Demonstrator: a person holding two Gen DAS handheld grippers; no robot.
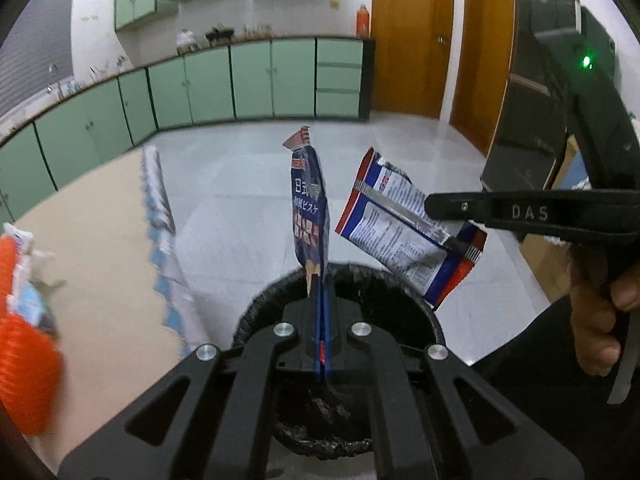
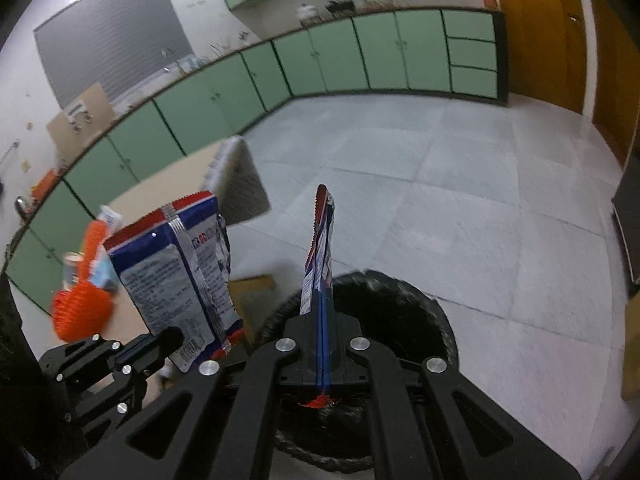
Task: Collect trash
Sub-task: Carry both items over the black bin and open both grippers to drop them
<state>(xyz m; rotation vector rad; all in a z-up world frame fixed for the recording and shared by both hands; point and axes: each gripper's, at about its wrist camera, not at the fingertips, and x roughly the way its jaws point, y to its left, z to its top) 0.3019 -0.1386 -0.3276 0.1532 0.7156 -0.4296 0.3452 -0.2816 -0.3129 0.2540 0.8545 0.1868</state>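
Note:
My left gripper is shut on a dark blue snack wrapper with Japanese print, which stands up edge-on from the jaws. From the right, my right gripper reaches in, shut on a blue, white and red wrapper. A person's hand holds its handle. Both wrappers hang over a round bin with a black liner. In the right wrist view my right gripper pinches its wrapper edge-on above the bin. At lower left the left gripper holds its wrapper.
A tan table stands left of the bin, with an orange mesh item and small packets on it. A patterned sheet hangs at its edge. Green cabinets line the far wall, beside wooden doors. Pale tiled floor surrounds the bin.

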